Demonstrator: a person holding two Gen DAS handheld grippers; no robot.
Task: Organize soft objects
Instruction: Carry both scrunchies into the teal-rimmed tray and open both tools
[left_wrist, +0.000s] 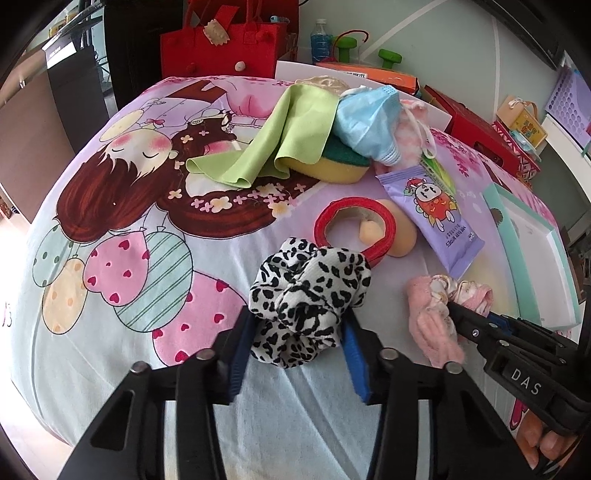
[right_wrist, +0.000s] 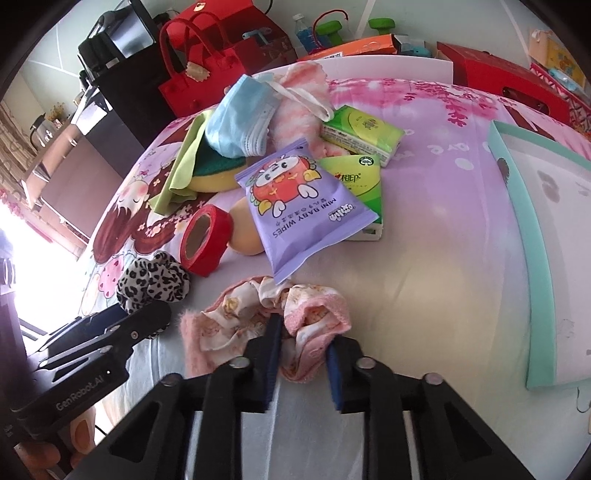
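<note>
My left gripper (left_wrist: 299, 332) is shut on a black-and-white leopard scrunchie (left_wrist: 310, 291), low over the cartoon bedsheet (left_wrist: 110, 354). It also shows in the right wrist view (right_wrist: 153, 278). My right gripper (right_wrist: 304, 339) is shut on a pink floral cloth (right_wrist: 314, 317), which also shows in the left wrist view (left_wrist: 436, 317). Further back lie a red tape roll (left_wrist: 354, 229), a beige puff (left_wrist: 402, 232), a purple wipes pack (right_wrist: 303, 206), a green cloth (left_wrist: 266, 144), a yellow-green sponge (left_wrist: 328, 166) and a blue face mask (left_wrist: 365, 122).
A teal-framed white tray (right_wrist: 546, 258) lies at the right. Green tissue packs (right_wrist: 362, 133) sit behind the wipes. A red felt bag (left_wrist: 221, 48), red boxes (left_wrist: 480, 136) and green dumbbells (left_wrist: 388, 57) stand beyond the bed's far edge.
</note>
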